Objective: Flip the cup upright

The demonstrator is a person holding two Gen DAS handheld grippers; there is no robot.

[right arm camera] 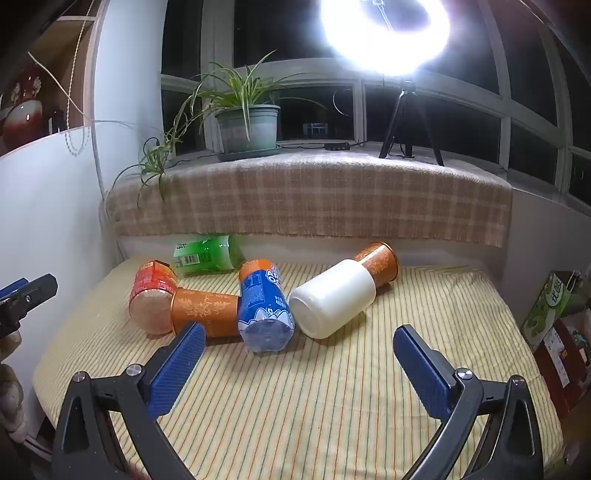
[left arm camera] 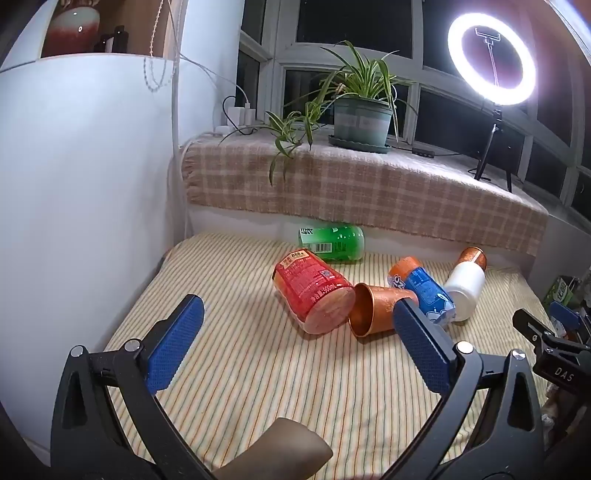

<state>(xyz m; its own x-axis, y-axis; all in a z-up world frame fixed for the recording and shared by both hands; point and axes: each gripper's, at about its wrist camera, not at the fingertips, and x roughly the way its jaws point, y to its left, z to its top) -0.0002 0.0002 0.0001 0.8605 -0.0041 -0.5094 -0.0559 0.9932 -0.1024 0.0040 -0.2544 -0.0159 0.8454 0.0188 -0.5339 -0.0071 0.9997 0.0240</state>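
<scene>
Several cups lie on their sides on the striped tablecloth (left arm camera: 258, 376) (right arm camera: 332, 398). A copper cup (left arm camera: 376, 310) (right arm camera: 207, 310) rests between a red cup (left arm camera: 314, 291) (right arm camera: 151, 299) and a blue-and-orange cup (left arm camera: 424, 288) (right arm camera: 264, 306), its mouth facing the left wrist camera. A white cup (left arm camera: 463, 291) (right arm camera: 332, 299) lies against a second copper cup (left arm camera: 472, 256) (right arm camera: 380, 260). A green cup (left arm camera: 332, 243) (right arm camera: 207, 254) lies at the back. My left gripper (left arm camera: 298, 303) (right arm camera: 26, 295) is open, short of the red and copper cups. My right gripper (right arm camera: 299, 330) (left arm camera: 546, 332) is open before the blue and white cups. Neither holds anything.
A plaid-covered sill (left arm camera: 369, 192) (right arm camera: 314, 199) rises behind the table with a potted plant (left arm camera: 362, 118) (right arm camera: 247, 125) and a ring light on a tripod (left arm camera: 493, 59) (right arm camera: 384, 33). A white wall (left arm camera: 81, 184) bounds the left side. Boxes (right arm camera: 554, 317) stand off the right edge.
</scene>
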